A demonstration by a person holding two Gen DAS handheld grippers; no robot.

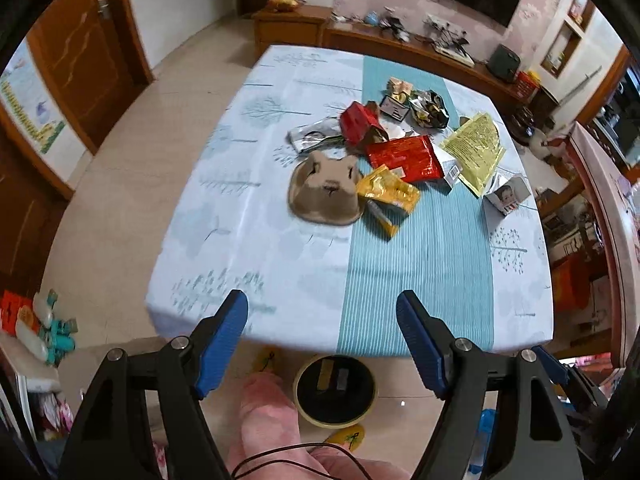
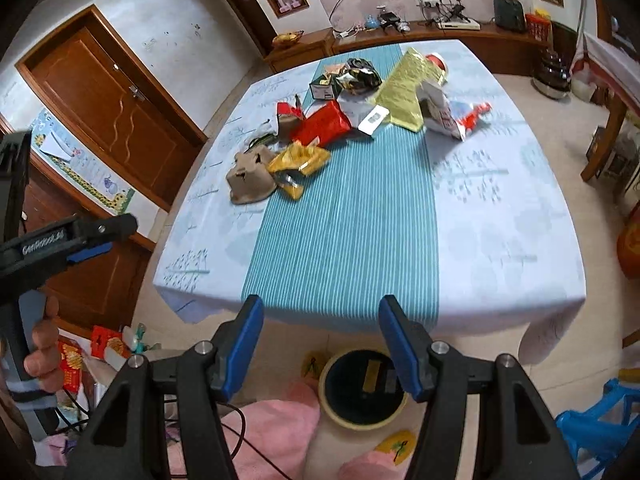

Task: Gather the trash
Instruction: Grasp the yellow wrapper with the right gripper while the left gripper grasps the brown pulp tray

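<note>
- Left wrist view: the left gripper (image 1: 322, 340) at the bottom of the frame has its jaws spread, nothing between them.
- Wrappers (image 1: 402, 158) lie piled at the upper centre on the worktop (image 1: 256, 240).
- A round bin (image 1: 335, 392) stands on the floor, lower centre.
- Right wrist view: the right gripper (image 2: 320, 344) is likewise apart and empty.

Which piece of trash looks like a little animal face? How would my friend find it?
Look at the table with the blue striped cloth down its middle. The trash pile sits on it, and at the pile's near left end, next to a crinkly yellow wrapper, lies a tan cardboard cup. Only it is dull brown, with ears and a face; its neighbours are shiny wrappers.
</note>
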